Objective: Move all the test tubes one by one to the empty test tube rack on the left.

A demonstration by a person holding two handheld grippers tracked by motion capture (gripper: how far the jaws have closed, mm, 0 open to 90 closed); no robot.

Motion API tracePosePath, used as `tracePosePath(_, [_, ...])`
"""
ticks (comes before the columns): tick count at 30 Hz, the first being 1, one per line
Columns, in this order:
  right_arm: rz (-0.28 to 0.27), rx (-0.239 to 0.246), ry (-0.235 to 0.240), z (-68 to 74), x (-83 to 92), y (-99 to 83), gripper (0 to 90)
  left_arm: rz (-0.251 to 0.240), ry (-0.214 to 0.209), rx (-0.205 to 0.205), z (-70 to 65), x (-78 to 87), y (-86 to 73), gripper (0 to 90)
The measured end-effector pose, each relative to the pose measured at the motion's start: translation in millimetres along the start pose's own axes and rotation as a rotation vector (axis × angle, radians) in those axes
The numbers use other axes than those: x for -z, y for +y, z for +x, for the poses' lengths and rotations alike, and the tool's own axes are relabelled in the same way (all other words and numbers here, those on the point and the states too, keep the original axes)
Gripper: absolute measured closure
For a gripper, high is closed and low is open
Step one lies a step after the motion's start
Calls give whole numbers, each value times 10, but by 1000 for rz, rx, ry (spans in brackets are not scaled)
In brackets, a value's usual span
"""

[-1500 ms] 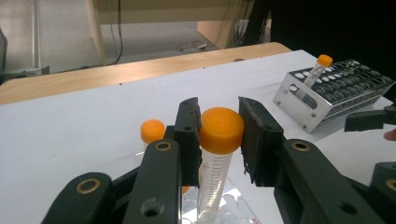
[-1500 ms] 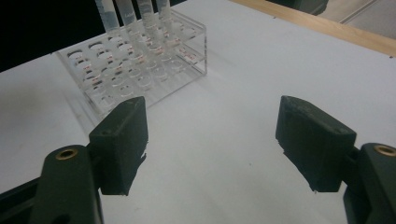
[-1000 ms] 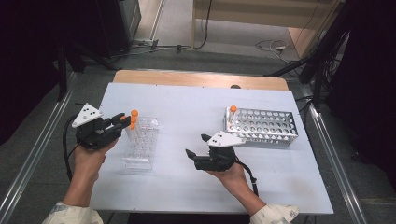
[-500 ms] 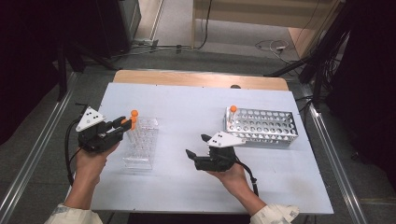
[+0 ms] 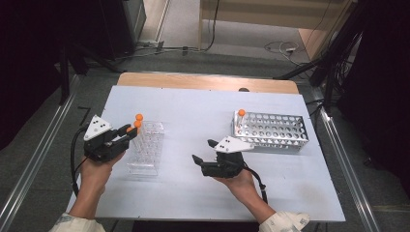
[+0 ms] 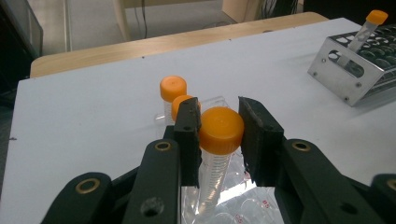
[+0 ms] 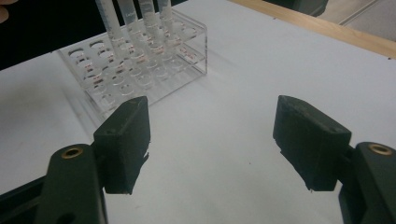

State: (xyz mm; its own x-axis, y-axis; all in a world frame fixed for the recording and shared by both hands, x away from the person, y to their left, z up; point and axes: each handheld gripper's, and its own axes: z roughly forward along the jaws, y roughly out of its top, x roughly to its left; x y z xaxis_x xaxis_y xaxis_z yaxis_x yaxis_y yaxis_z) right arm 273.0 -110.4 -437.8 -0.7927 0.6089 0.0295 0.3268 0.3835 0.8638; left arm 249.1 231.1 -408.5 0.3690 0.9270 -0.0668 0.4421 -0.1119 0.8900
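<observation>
Since the earlier frame, the left gripper [image 5: 131, 131] has drifted slightly right, clenched on an orange-capped clear plastic tube [image 6: 218, 140] above the transparent acrylic rack [image 5: 146, 147] at centre left. Right gripper [image 5: 203, 151], lower centre, has just been narrowing its jaws, released, nothing between them.

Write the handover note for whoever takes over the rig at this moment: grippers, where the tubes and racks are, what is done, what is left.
Left gripper: shut on an orange-capped tube, gripped at the cap, above the clear rack.
Right gripper: open, nothing between the jaws, which have just been closing a little; it hovers over bare table between the racks.
Clear rack, left side: two more capped tubes stand in it beyond the held one.
Metal rack, right side: one tube at its left corner.
Done, as it looks: one tube in the metal rack.
Left, likely: move the held tube across, then the other two.
</observation>
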Motion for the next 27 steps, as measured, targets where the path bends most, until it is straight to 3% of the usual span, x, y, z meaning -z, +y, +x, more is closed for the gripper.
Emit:
tracePosePath(9, [1,0,2,4,-2,-1,257,37,1,-12,-16,-51,-46,694])
tracePosePath(15, [5,-3,3,6,-10,-5,255,24,-10,1,2,-27,-28,600])
tracePosePath(19, [-1,-4,6,1,-7,-2,251,17,-10,17,15,-18,-6,457])
tracePosePath(24, [-5,-8,0,-19,-4,-1,233,-10,-8,67,62,5,21,266])
tracePosePath(27, [-3,-16,-8,-42,0,3,208,-30,-3,78,73,34,34,231])
